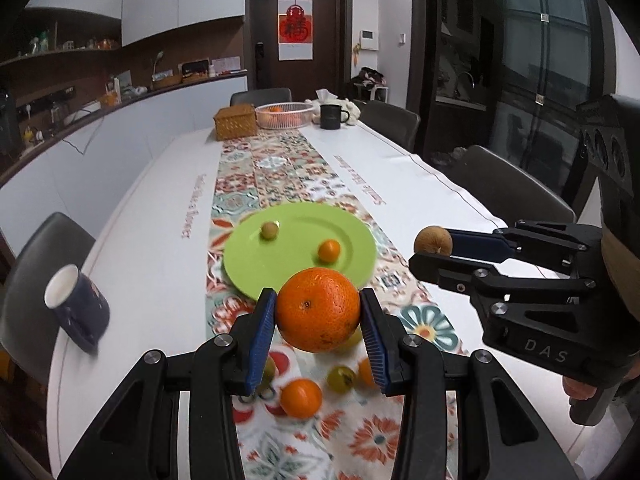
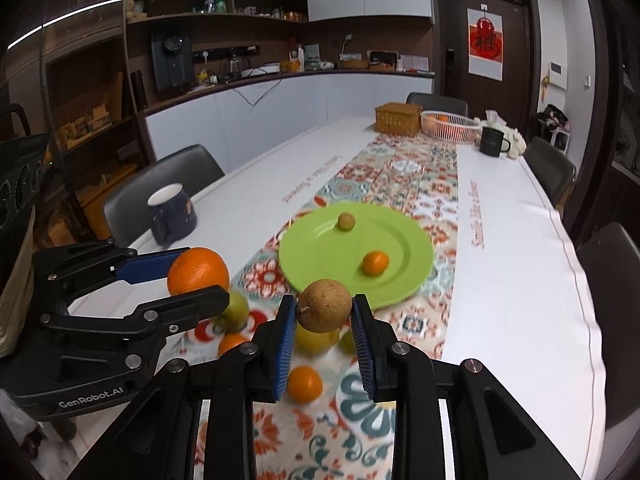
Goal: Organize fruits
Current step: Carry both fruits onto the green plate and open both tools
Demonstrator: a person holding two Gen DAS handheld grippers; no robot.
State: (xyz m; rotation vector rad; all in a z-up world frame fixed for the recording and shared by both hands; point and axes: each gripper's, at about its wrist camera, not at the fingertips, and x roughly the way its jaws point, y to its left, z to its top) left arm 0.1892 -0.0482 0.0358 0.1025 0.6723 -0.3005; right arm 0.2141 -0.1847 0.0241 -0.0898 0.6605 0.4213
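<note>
So my left hand-held gripper [image 1: 319, 312] is clamped on one big orange [image 1: 318, 309], held above the surface [image 1: 152, 264]. Green plate [image 1: 298, 256] ahead has two small fruits on it. My right hand-held gripper [image 2: 323, 314] pinches one brown fruit [image 2: 325, 305].

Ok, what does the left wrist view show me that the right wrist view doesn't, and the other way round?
Left wrist only: the large orange head-on, clamped between the left claw pads, and the dark glass partition on the right.

Right wrist only: the brown fruit head-on in the right claw, and the wall shelves.

Both: the green plate holding a small orange fruit and a small greenish fruit, loose fruit on the patterned runner, and the blue mug.
</note>
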